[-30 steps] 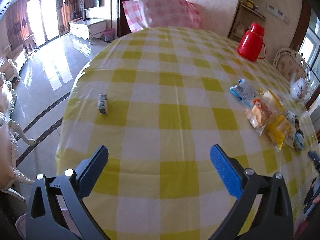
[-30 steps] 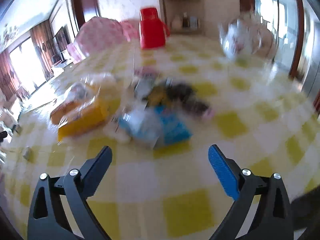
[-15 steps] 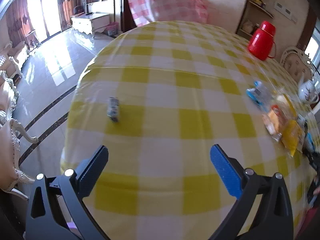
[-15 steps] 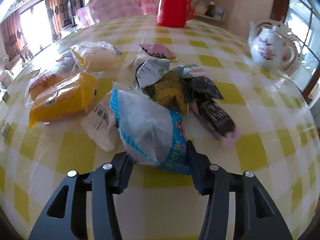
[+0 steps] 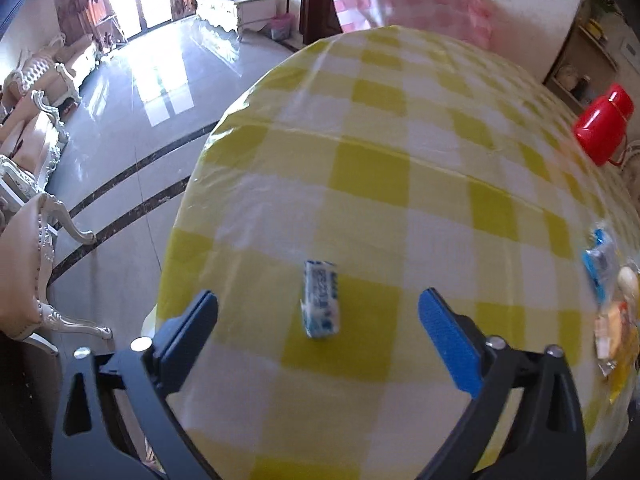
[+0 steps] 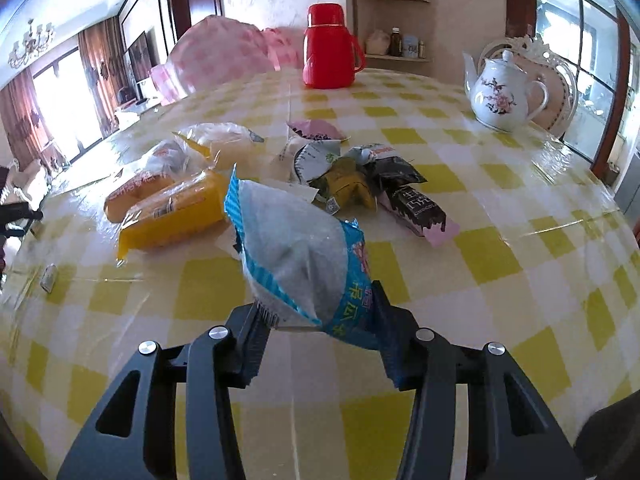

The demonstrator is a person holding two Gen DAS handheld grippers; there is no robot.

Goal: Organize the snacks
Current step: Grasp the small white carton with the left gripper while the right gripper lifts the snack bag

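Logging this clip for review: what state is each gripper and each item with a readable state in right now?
Left gripper: open, jaws just narrowing, pads clear of the small candy.
Small candy: flat on the tablecloth, between the left jaws, untouched.
Right gripper: shut on the blue-and-white snack bag.
Blue-and-white snack bag: gripped by one end, tilted up.
Red thermos: upright, capped.
Teapot: upright, lid on.
Snack pile: loose, unsorted.
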